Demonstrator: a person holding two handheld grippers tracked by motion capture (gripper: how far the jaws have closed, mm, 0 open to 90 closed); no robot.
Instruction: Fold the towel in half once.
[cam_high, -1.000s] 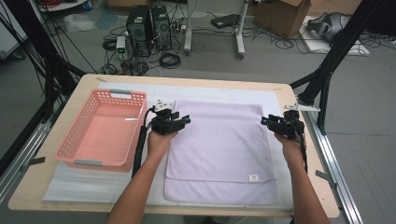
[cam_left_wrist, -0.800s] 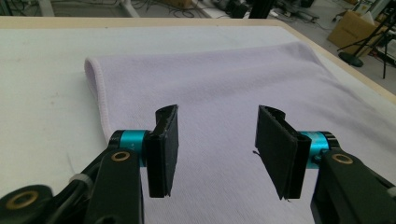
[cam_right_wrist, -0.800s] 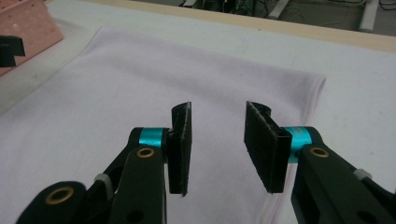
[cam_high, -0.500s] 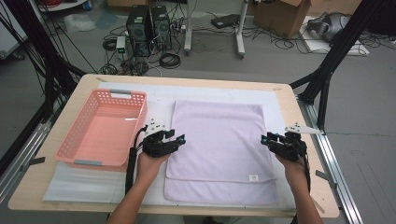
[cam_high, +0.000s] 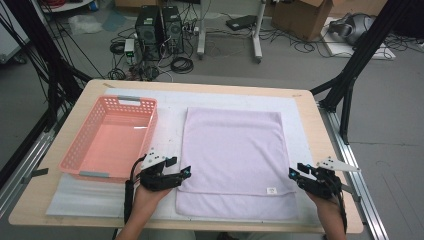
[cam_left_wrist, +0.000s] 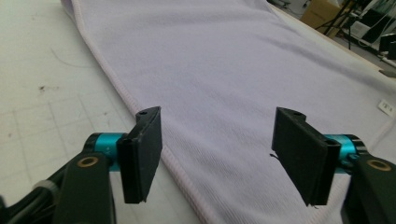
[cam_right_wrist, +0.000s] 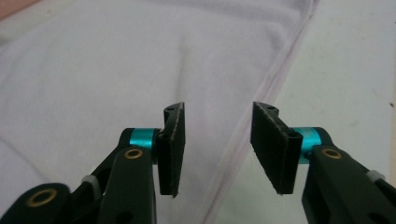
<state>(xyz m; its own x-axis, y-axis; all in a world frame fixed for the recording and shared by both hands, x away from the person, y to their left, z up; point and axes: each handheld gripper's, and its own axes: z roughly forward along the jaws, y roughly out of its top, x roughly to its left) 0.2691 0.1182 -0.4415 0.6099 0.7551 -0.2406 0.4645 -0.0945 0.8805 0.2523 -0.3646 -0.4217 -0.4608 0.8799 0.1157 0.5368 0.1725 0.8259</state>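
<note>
From the high view I have the lilac towel (cam_high: 232, 155) lying flat on the white mat (cam_high: 170, 112) in the middle of the table (cam_high: 305, 107), its small label near the front right corner, and the pink basket (cam_high: 111, 140) sitting to its left, well clear of the cloth. My left gripper (cam_high: 186, 171) sits at the towel's left hem near the front, and my right gripper (cam_high: 292, 172) at the right hem; from up here both sets of tips are too small for me to judge whether they touch the cloth, and the forearms are cut off by the bottom of the picture. In the left gripper view the left gripper (cam_left_wrist: 217, 144) has its jaws spread wide, having just been opening, with the towel's (cam_left_wrist: 224, 70) left hem running up between them; nothing is pinched, though I cannot tell how high the pads hang above the cloth. The towel's far corner is cropped at the top. In the right gripper view the right gripper (cam_right_wrist: 217, 149) is likewise released, jaws just opened further, straddling the right hem of the towel (cam_right_wrist: 116, 60); the picture is soft, and the nearest stretch of hem is hidden below the jaws.
</note>
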